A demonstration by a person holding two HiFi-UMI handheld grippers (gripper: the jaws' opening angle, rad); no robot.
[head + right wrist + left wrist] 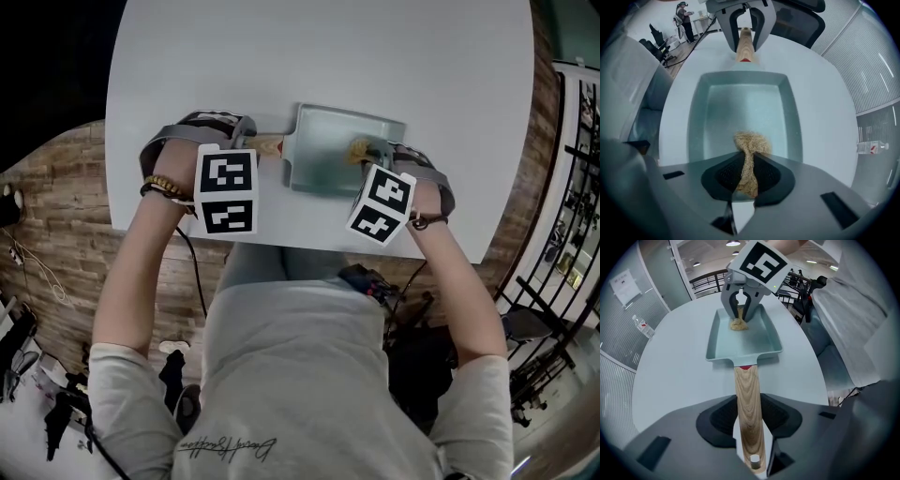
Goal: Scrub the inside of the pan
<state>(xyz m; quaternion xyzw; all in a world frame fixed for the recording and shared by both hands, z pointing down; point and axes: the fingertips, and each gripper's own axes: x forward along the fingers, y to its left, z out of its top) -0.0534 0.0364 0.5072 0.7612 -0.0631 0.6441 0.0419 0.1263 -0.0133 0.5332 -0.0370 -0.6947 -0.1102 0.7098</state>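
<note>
Left tongs (751, 427): closed on the wooden handle (747, 394) near its free end and pointing straight down. This grip looks meant to pin the pan so it cannot slide or swing under the rubbing.

Handle: lies flat and runs from the left tongs toward the pan, so the steadying hand is well clear of the basin.

Pan (323, 159): a pale green rectangular pan sitting flat on the white worktop (281, 56), just in front of the person. Its open side faces up, so the inside is easy to reach from above.

Scrubber (751, 143): a tan fibrous wad inside the pan, toward the end far from the handle. It bulges out below the jaws and appears to rest on the pan floor, though the contact itself is hard to confirm.

Right tongs (749, 176): clamped on the scrubber's upper part and pointing down into the pan. Holding it high leaves the loose lower tuft free to do the scrubbing.
</note>
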